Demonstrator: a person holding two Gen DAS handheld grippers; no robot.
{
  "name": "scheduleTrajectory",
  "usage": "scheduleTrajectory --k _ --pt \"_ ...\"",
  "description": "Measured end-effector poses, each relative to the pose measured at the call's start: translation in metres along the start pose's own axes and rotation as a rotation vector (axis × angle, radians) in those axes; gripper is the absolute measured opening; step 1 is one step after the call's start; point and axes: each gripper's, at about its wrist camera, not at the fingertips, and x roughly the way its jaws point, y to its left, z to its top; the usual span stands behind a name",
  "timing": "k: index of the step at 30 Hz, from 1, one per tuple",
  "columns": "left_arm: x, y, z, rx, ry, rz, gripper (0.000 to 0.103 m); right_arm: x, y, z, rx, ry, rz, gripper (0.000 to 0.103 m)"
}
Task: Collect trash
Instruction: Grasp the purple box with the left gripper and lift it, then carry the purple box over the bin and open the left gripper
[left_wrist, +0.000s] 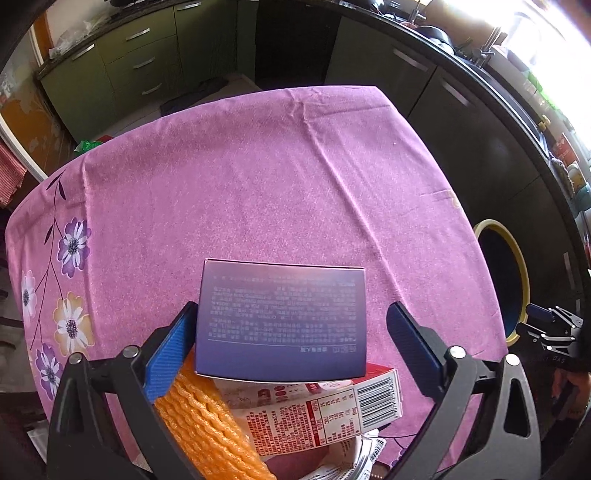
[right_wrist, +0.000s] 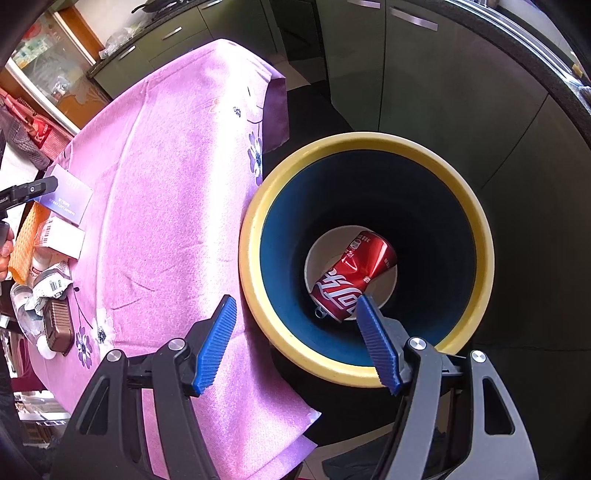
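Note:
A dark purple box (left_wrist: 280, 321) lies on top of a red-and-white carton (left_wrist: 332, 410) and an orange foam net (left_wrist: 207, 424) on the pink flowered tablecloth (left_wrist: 258, 177). My left gripper (left_wrist: 291, 306) points down over the box with its jaws wide. The left pad is close against the box's edge and the right pad stands well off it. My right gripper (right_wrist: 297, 299) hangs open and empty over the yellow-rimmed blue bin (right_wrist: 255, 229) beside the table. A dented red cola can (right_wrist: 351, 280) lies at the bin's bottom.
Crumpled wrappers (right_wrist: 51, 284) and a small brown tray (right_wrist: 57, 328) lie near the table's near-left corner. Green kitchen cabinets (left_wrist: 122, 62) stand beyond the table. A dark counter (left_wrist: 480, 74) runs along the right. The bin (left_wrist: 517, 266) sits off the table's right edge.

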Motion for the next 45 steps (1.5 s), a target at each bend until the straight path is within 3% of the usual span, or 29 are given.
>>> scheduleTrajectory --k 3,8,21,28,33,39,45 --pt "0.004 0.001 0.0 0.009 0.014 0.022 0.075 0.001 0.003 0.0 -0.006 0.003 0.0 0.067" --pt "-0.002 0.004 0.001 0.005 0.005 -0.011 0.074 0.002 0.005 0.0 -0.008 0.004 0.002 0.067" --pt "-0.067 -0.005 0.005 0.034 -0.108 -0.094 0.074 -0.001 0.008 -0.003 -0.011 -0.011 0.008 0.067" --pt "-0.096 -0.068 -0.001 0.161 -0.163 -0.162 0.074 -0.031 0.001 -0.013 0.003 -0.069 0.014 0.067" --pt "-0.098 -0.13 -0.007 0.271 -0.158 -0.221 0.074 -0.06 -0.011 -0.037 0.022 -0.132 0.028 0.067" --pt "-0.071 -0.214 -0.011 0.388 -0.09 -0.293 0.074 -0.097 -0.026 -0.096 0.069 -0.255 0.076 0.067" --pt "-0.032 -0.291 -0.008 0.463 -0.046 -0.326 0.074 -0.12 -0.038 -0.146 0.108 -0.307 0.089 0.067"
